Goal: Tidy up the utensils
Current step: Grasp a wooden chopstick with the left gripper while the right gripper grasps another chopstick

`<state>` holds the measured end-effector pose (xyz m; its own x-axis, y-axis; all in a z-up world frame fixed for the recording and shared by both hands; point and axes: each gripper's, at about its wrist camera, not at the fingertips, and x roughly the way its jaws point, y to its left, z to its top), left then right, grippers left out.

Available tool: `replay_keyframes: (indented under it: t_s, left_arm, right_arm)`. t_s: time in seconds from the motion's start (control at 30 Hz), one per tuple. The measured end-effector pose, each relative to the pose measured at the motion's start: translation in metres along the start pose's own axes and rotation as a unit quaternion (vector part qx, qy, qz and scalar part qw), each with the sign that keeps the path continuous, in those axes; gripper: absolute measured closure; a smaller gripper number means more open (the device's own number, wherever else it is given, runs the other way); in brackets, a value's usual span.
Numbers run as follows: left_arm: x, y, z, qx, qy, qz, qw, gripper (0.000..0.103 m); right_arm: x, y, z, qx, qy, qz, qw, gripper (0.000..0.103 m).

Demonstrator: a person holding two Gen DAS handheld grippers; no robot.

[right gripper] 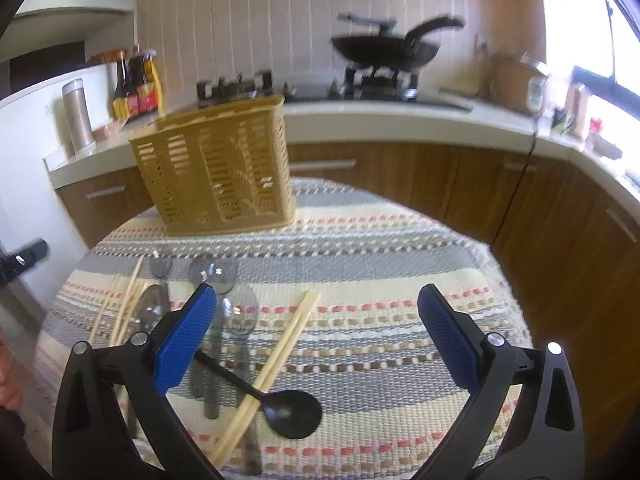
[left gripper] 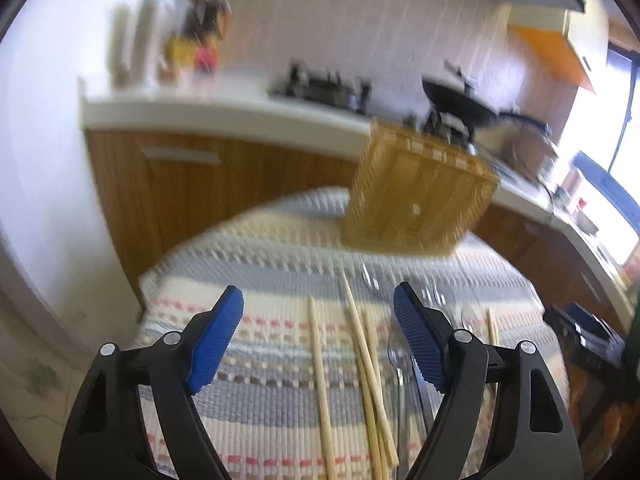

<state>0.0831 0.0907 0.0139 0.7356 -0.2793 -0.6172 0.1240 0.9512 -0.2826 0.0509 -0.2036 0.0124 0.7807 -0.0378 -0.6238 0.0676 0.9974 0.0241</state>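
1. I see both tools released: left gripper (left gripper: 318,334) and right gripper (right gripper: 318,334) hang wide apart, holding nothing.
2. Utensils lie loose on the striped mat (right gripper: 380,264): chopsticks (left gripper: 362,344), clear spoons (right gripper: 240,320), black ladle (right gripper: 290,408). The caddy (right gripper: 216,168) stands behind them.
3. Risk: a chopstick pair (right gripper: 276,364) crosses the ladle handle, so lifting either likely drags the other.
4. Left view is blurred, so I may misjudge grasps.

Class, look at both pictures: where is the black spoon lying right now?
In the right wrist view, the black spoon lies on the striped mat, low and left of centre, its handle passing under a pair of chopsticks, beside the metal spoons.
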Motion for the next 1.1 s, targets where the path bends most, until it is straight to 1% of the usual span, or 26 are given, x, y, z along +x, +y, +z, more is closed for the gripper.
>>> replay_keyframes:
  t_s: [0.03, 0.07, 0.1, 0.13, 0.17, 0.23, 0.27, 0.3, 0.33, 0.37, 0.43, 0.5, 0.53, 0.63, 0.7, 0.73, 0.77, 0.8, 0.87, 0.9, 0.97, 1.0, 1.03, 1.1]
  left_arm:
    - [0.011, 0.005, 0.003, -0.006, 0.038, -0.028, 0.9989, 0.03]
    - [0.021, 0.009, 0.004, -0.013, 0.068, -0.041, 0.9967, 0.039]
    - [0.032, 0.013, 0.003, -0.021, 0.101, -0.042, 0.9938, 0.044]
    - [0.039, 0.014, 0.002, -0.023, 0.118, -0.039, 0.992, 0.048]
    - [0.047, 0.015, 0.0, -0.023, 0.135, -0.036, 0.9899, 0.048]
    - [0.057, 0.011, -0.004, -0.007, 0.152, -0.028, 0.988, 0.049]
    - [0.062, 0.007, -0.006, 0.005, 0.159, -0.019, 0.9871, 0.052]
    - [0.067, 0.004, -0.006, 0.016, 0.168, -0.009, 0.9856, 0.053]
    - [0.074, 0.001, -0.007, 0.025, 0.181, -0.001, 0.9832, 0.056]
    - [0.079, -0.001, -0.005, 0.031, 0.192, 0.004, 0.9808, 0.06]
    - [0.087, -0.004, -0.003, 0.04, 0.208, 0.013, 0.9772, 0.063]
    - [0.092, -0.007, -0.003, 0.05, 0.216, 0.022, 0.9749, 0.064]
    - [0.094, -0.007, -0.004, 0.055, 0.22, 0.027, 0.9735, 0.065]
    - [0.101, -0.011, -0.005, 0.065, 0.232, 0.035, 0.9698, 0.07]
    - [0.103, -0.011, -0.005, 0.07, 0.237, 0.038, 0.9683, 0.071]
    - [0.105, -0.013, -0.005, 0.074, 0.238, 0.04, 0.9675, 0.071]
    - [0.105, -0.014, -0.005, 0.078, 0.241, 0.042, 0.9665, 0.071]
    - [0.107, -0.016, -0.006, 0.082, 0.243, 0.044, 0.9656, 0.071]
    - [0.108, -0.019, -0.005, 0.095, 0.249, 0.049, 0.9627, 0.071]
    - [0.109, -0.022, -0.006, 0.101, 0.251, 0.052, 0.9612, 0.071]
    - [0.111, -0.028, -0.007, 0.118, 0.256, 0.061, 0.9575, 0.073]
    - [0.112, -0.033, -0.009, 0.132, 0.256, 0.072, 0.9549, 0.074]
    - [0.113, -0.037, -0.011, 0.143, 0.253, 0.082, 0.9534, 0.08]
    - [0.113, -0.043, -0.012, 0.152, 0.247, 0.085, 0.9532, 0.098]
  right_arm:
    - [0.004, 0.0, 0.006, 0.0, 0.023, 0.007, 1.0, 0.016]
    - [0.009, 0.0, 0.011, -0.002, 0.044, 0.011, 0.999, 0.017]
    - [0.014, 0.0, 0.014, -0.002, 0.064, 0.016, 0.998, 0.021]
    - [0.021, -0.001, 0.019, 0.001, 0.089, 0.026, 0.996, 0.024]
    - [0.026, -0.002, 0.022, 0.001, 0.109, 0.029, 0.994, 0.025]
    - [0.039, -0.007, 0.026, 0.01, 0.148, 0.036, 0.988, 0.034]
    - [0.045, -0.009, 0.027, 0.014, 0.163, 0.039, 0.986, 0.036]
    - [0.057, -0.012, 0.027, 0.02, 0.195, 0.041, 0.98, 0.04]
    - [0.063, -0.013, 0.026, 0.023, 0.21, 0.044, 0.976, 0.044]
    - [0.074, -0.015, 0.023, 0.031, 0.242, 0.052, 0.968, 0.046]
    - [0.086, -0.017, 0.017, 0.043, 0.28, 0.065, 0.957, 0.055]
    - [0.097, -0.018, 0.01, 0.061, 0.312, 0.071, 0.946, 0.062]
    - [0.101, -0.017, 0.009, 0.063, 0.32, 0.069, 0.943, 0.065]
    - [0.107, -0.009, 0.007, 0.059, 0.331, 0.057, 0.94, 0.067]
    - [0.11, 0.003, 0.008, 0.046, 0.337, 0.052, 0.939, 0.07]
    - [0.112, 0.009, 0.006, 0.042, 0.346, 0.052, 0.936, 0.071]
    - [0.116, 0.018, 0.002, 0.031, 0.353, 0.041, 0.934, 0.071]
    - [0.117, 0.025, 0.001, 0.014, 0.351, 0.026, 0.936, 0.073]
    - [0.118, 0.039, 0.002, -0.014, 0.355, 0.0, 0.935, 0.078]
    - [0.119, 0.043, 0.002, -0.022, 0.357, -0.009, 0.934, 0.085]
    - [0.121, 0.051, -0.002, -0.041, 0.357, -0.019, 0.933, 0.087]
    - [0.124, 0.055, -0.006, -0.048, 0.355, -0.021, 0.934, 0.089]
    - [0.123, 0.057, -0.008, -0.052, 0.353, -0.023, 0.934, 0.092]
    - [0.12, 0.059, -0.007, -0.059, 0.343, -0.023, 0.937, 0.092]
